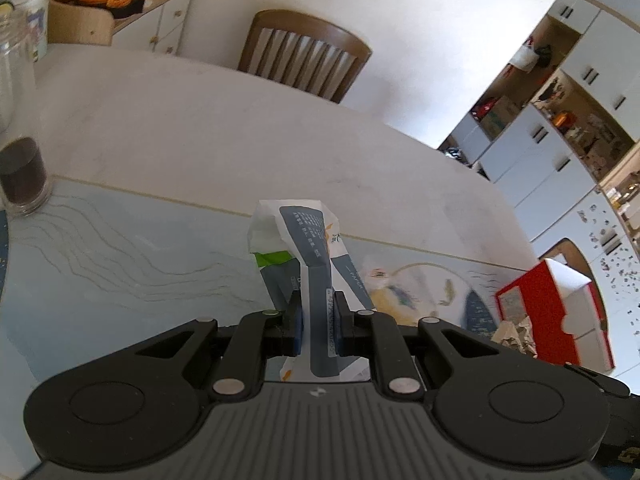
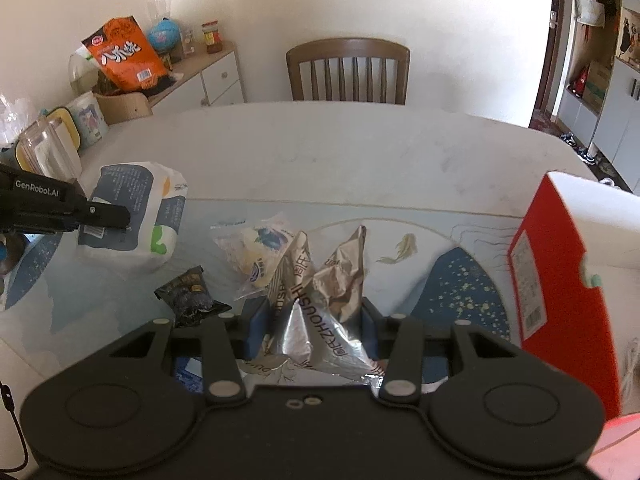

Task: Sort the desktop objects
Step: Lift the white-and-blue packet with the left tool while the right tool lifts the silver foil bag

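Note:
My left gripper (image 1: pixel 318 304) is shut on a white, grey-blue and green tissue pack (image 1: pixel 304 248) and holds it above the table mat; the pack (image 2: pixel 132 216) and the left gripper (image 2: pixel 120 218) also show at the left of the right wrist view. My right gripper (image 2: pixel 310 320) is closed on a crumpled brown and silver foil bag (image 2: pixel 324 300). On the mat lie a clear snack packet with blue print (image 2: pixel 256 248) and a small black packet (image 2: pixel 190 294). A red and white box (image 2: pixel 568 264) stands open at the right; it also shows in the left wrist view (image 1: pixel 556 312).
A glass of dark liquid (image 1: pixel 22 176) and a clear jar (image 1: pixel 12 64) stand at the table's left. Cups and containers (image 2: pixel 60 136) crowd the far left edge. A wooden chair (image 2: pixel 348 72) is behind the table. A cabinet (image 2: pixel 208 76) carries an orange bag (image 2: pixel 124 54).

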